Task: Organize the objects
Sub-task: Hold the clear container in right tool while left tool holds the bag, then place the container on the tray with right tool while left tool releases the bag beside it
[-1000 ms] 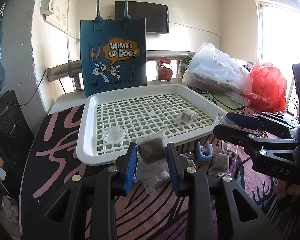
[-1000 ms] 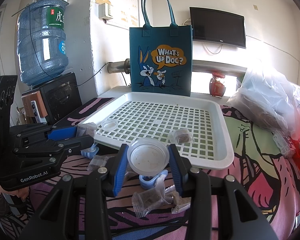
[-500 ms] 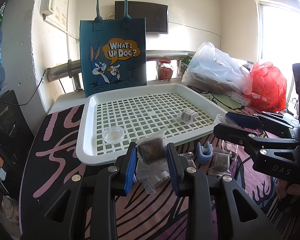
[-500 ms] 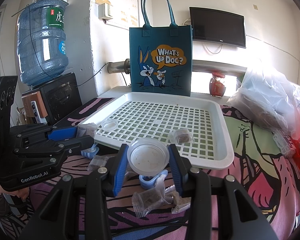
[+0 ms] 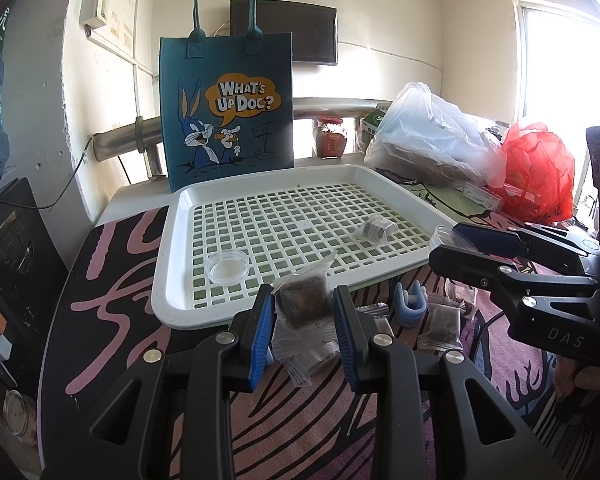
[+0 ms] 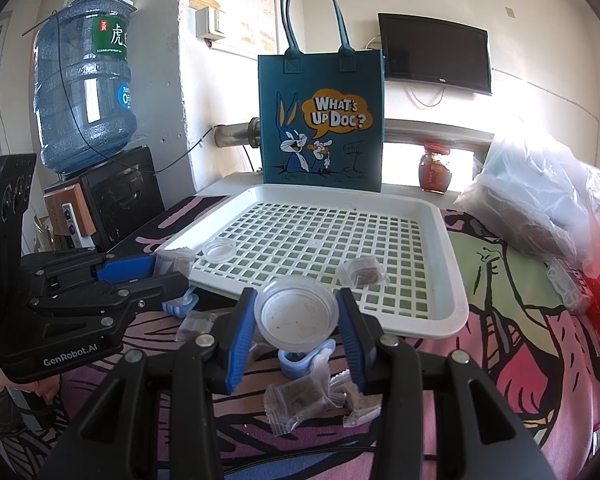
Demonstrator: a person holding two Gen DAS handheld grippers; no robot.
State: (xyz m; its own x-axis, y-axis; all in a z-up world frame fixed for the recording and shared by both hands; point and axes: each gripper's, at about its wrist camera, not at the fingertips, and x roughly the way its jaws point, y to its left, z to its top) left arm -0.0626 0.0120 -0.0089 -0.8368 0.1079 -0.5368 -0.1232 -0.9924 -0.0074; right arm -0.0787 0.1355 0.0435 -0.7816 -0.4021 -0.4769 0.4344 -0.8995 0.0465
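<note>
My left gripper (image 5: 303,310) is shut on a clear packet with a brown block (image 5: 303,304), held just in front of the white grid tray (image 5: 172,248). My right gripper (image 6: 298,320) is shut on a round clear plastic lid (image 6: 298,312), held above the table before the tray's near rim (image 6: 456,280). In the tray lie a small clear dish (image 5: 227,269) and a wrapped brown packet (image 5: 374,229); both show in the right wrist view, the dish (image 6: 219,249) and the packet (image 6: 364,273). The right gripper also shows in the left wrist view (image 5: 456,246).
A blue clip (image 5: 410,306) and several brown packets (image 5: 440,322) lie on the patterned table in front of the tray. A teal "What's Up Doc?" bag (image 5: 226,108) stands behind it. Plastic bags (image 5: 432,140) sit right, a water jug (image 6: 84,92) left.
</note>
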